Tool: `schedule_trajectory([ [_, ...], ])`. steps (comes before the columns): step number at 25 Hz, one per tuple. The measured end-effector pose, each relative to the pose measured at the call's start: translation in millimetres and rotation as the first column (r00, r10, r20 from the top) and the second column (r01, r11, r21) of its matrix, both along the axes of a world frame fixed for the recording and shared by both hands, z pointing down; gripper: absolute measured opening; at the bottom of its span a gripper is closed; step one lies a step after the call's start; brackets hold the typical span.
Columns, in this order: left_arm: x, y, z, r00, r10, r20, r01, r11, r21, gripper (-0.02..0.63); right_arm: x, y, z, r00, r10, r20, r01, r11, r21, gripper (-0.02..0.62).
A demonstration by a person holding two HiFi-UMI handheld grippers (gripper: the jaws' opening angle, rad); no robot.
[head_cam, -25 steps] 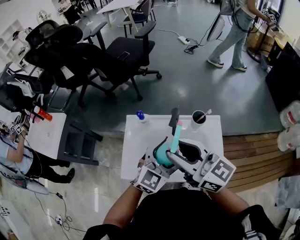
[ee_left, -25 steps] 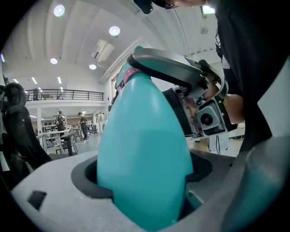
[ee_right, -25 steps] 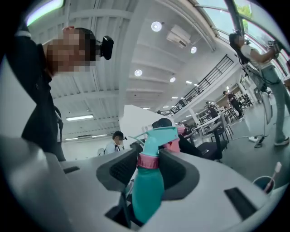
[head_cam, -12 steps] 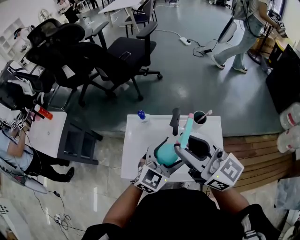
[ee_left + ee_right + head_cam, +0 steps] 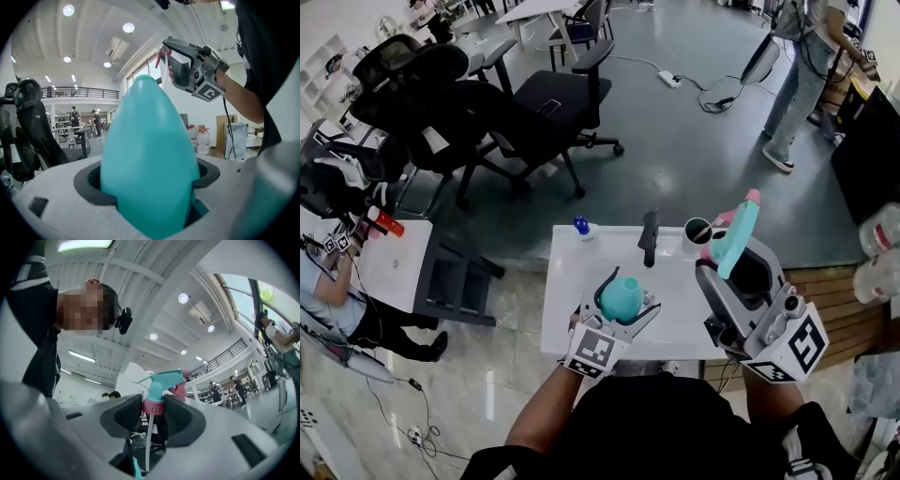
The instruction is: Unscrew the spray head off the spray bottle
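The teal bottle body [image 5: 621,296] is clamped in my left gripper [image 5: 619,302] over the white table [image 5: 572,309], its neck open with no head on it. In the left gripper view the teal bottle [image 5: 150,159] fills the space between the jaws. My right gripper [image 5: 733,246] is raised to the right of the table, shut on the spray head [image 5: 737,230], teal with a pink collar. In the right gripper view the pink collar [image 5: 153,406] sits pinched between the dark pads [image 5: 128,414], the teal trigger head [image 5: 164,379] above and the white dip tube [image 5: 146,446] hanging free below.
A black cup [image 5: 697,232] with a pink stick, a dark upright object [image 5: 649,236] and a small blue-capped item [image 5: 581,229] stand along the table's far edge. Office chairs [image 5: 534,103] stand beyond. A person [image 5: 802,70] walks at the far right. Wooden flooring [image 5: 816,300] lies to the right.
My right gripper has lifted the spray head off the bottle and carried it up and to the right. The left gripper stays low with the bottle. The person at the back walked right.
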State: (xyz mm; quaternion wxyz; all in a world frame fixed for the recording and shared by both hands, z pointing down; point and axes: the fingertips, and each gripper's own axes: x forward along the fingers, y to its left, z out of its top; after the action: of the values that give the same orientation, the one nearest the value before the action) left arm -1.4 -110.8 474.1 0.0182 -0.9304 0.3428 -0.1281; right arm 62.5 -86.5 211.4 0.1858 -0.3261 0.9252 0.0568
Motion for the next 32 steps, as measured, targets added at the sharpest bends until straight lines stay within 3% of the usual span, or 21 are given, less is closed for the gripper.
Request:
schedule_trajectory([
  [4, -15, -10, -9, 0.998, -0.059, -0.026, 0.06, 0.998, 0.015, 0.46, 18, -10, 4, 0.993, 0.11, -0.048, -0.109, 0.994, 0.031, 0.149],
  [12, -39, -24, -38, 0.984, -0.148, -0.097, 0.154, 0.986, 0.057, 0.46, 26, -31, 71, 0.97, 0.22, -0.105, -0.226, 0.973, -0.045, 0.149],
  [24, -66, -34, -66, 0.958, -0.237, -0.162, 0.251, 0.965, 0.073, 0.459, 30, -39, 152, 0.944, 0.266, -0.193, -0.293, 0.947, -0.128, 0.149],
  [32, -72, -35, -59, 0.955, -0.254, -0.156, 0.268, 0.96, 0.08, 0.46, 40, -44, 172, 0.932, 0.3, -0.206, -0.338, 0.923, -0.184, 0.147],
])
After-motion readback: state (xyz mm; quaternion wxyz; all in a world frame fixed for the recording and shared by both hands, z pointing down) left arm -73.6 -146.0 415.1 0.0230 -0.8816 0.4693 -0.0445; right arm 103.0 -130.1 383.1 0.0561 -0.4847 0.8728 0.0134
